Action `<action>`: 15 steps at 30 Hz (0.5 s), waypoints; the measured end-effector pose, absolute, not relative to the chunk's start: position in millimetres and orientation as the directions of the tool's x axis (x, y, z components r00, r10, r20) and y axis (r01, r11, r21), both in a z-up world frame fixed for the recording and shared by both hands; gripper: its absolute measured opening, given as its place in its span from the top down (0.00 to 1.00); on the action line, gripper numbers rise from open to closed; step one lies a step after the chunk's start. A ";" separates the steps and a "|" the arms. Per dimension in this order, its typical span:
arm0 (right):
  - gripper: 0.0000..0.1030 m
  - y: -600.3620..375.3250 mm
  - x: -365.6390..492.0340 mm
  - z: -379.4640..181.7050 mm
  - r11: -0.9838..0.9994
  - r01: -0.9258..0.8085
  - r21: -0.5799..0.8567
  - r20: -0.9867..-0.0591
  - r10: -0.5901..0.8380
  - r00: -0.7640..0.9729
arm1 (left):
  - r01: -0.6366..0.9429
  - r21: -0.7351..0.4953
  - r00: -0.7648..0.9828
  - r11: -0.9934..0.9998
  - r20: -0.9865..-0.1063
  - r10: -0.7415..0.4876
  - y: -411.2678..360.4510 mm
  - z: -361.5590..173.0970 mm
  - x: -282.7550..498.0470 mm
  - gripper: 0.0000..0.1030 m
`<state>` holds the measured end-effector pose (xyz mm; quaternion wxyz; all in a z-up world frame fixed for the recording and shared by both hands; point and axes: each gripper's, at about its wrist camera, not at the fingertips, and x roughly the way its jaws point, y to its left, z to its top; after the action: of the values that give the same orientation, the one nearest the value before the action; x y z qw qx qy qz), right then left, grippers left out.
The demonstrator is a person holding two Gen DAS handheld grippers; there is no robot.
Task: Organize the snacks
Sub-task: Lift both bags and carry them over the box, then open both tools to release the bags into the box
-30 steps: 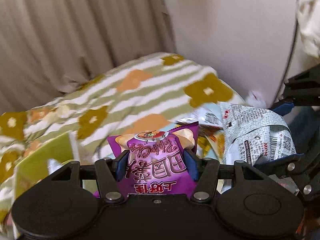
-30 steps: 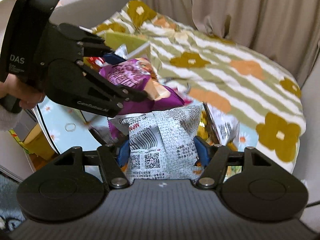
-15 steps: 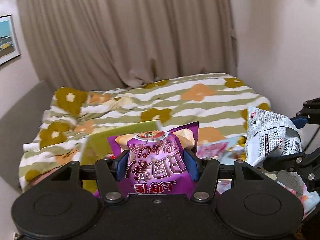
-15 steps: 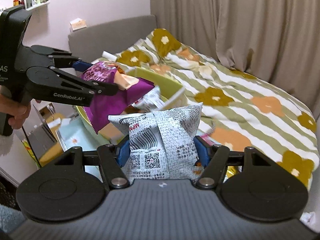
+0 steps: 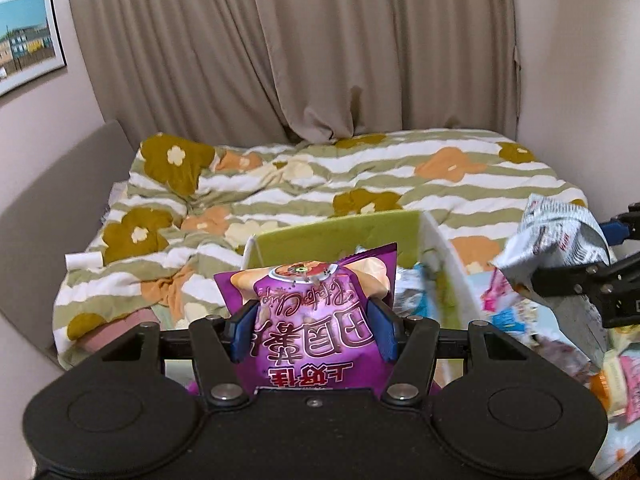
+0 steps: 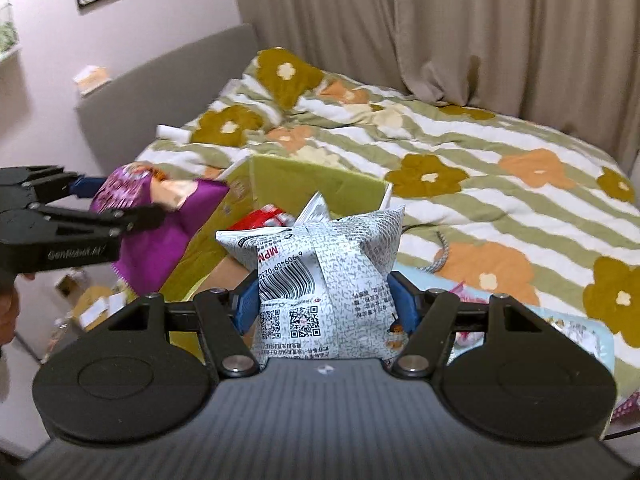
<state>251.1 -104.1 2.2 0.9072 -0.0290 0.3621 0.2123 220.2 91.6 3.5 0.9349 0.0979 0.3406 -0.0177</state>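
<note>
My left gripper (image 5: pixel 312 326) is shut on a purple snack bag (image 5: pixel 316 292), whose top sticks up between the blue pads. Just beyond it stands an open green box (image 5: pixel 340 236) with packets inside. In the right wrist view my right gripper (image 6: pixel 324 304) is shut on a grey-and-white printed snack bag (image 6: pixel 324 256), held over the green box (image 6: pixel 312 184); a red packet (image 6: pixel 264 216) lies in the box. The left gripper (image 6: pixel 100 204) with the purple bag (image 6: pixel 160 232) hangs at the box's left side. The right gripper (image 5: pixel 592 276) and its grey bag (image 5: pixel 556 236) show at the far right.
A bed with a striped flowered duvet (image 5: pixel 360 176) lies behind the box, with curtains (image 5: pixel 320 48) and a grey headboard (image 6: pixel 168 88) beyond. Several loose snack packets lie on a light blue surface (image 5: pixel 516 304) to the right. Cardboard boxes (image 6: pixel 92 300) sit on the floor at left.
Both grippers, each keeping its bag, have swung away from the snack pile to the green box, which now stands right in front of them.
</note>
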 end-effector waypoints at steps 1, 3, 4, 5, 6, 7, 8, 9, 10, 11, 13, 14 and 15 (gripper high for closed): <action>0.21 -94.8 256.7 -1.5 0.912 -0.396 0.102 -0.674 0.356 0.647 | 0.105 0.168 0.761 0.980 -0.648 0.029 97.1 -2.5 226.0 0.39; 0.21 -78.5 268.0 -10.4 0.922 -0.366 0.125 -0.687 0.347 0.639 | 0.124 0.157 0.750 0.980 -0.661 0.011 106.3 -15.4 235.7 0.39; 0.21 -71.5 273.4 -14.4 0.927 -0.350 0.137 -0.693 0.342 0.634 | 0.135 0.151 0.742 0.979 -0.670 0.001 110.2 -22.5 241.5 0.39; 0.21 -64.0 279.0 -19.4 0.933 -0.327 0.150 -0.701 0.334 0.630 | 0.144 0.146 0.735 0.979 -0.678 -0.007 113.2 -29.1 247.0 0.39; 0.21 -58.5 282.5 -23.0 0.938 -0.308 0.159 -0.707 0.326 0.628 | 0.153 0.142 0.728 0.978 -0.685 -0.015 116.0 -35.8 251.7 0.39; 0.21 -52.1 286.6 -27.5 0.944 -0.285 0.164 -0.714 0.313 0.627 | 0.163 0.138 0.722 0.977 -0.692 -0.023 118.9 -42.4 256.6 0.39; 0.21 -46.6 289.5 -31.3 0.950 -0.268 0.163 -0.718 0.301 0.627 | 0.173 0.135 0.717 0.976 -0.696 -0.031 120.4 -48.4 260.4 0.39; 0.21 -40.9 292.0 -35.0 0.955 -0.250 0.161 -0.722 0.287 0.630 | 0.181 0.134 0.716 0.974 -0.698 -0.037 120.9 -53.5 263.3 0.37; 0.21 -36.7 293.4 -37.6 0.959 -0.237 0.158 -0.724 0.275 0.632 | 0.190 0.133 0.715 0.973 -0.698 -0.044 120.7 -57.2 266.5 0.31; 0.21 -32.9 294.7 -39.3 0.962 -0.225 0.154 -0.726 0.264 0.635 | 0.200 0.134 0.713 0.971 -0.699 -0.050 120.5 -61.1 268.9 0.13; 0.21 -26.2 296.7 -43.4 0.968 -0.206 0.142 -0.730 0.242 0.639 | 0.212 0.138 0.720 0.968 -0.691 -0.060 119.7 -65.1 268.4 0.01; 0.21 -24.1 296.6 -44.7 0.970 -0.201 0.136 -0.731 0.235 0.640 | 0.219 0.139 0.725 0.966 -0.685 -0.066 120.2 -65.7 266.0 0.01; 0.21 -22.7 296.9 -45.3 0.973 -0.195 0.127 -0.732 0.225 0.644 | 0.225 0.140 0.723 0.964 -0.687 -0.069 121.0 -66.3 265.2 0.01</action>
<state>296.9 -22.7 -45.3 0.9063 0.0183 0.4060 0.1157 265.2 121.0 -66.3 0.9221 0.1071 0.3632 -0.0797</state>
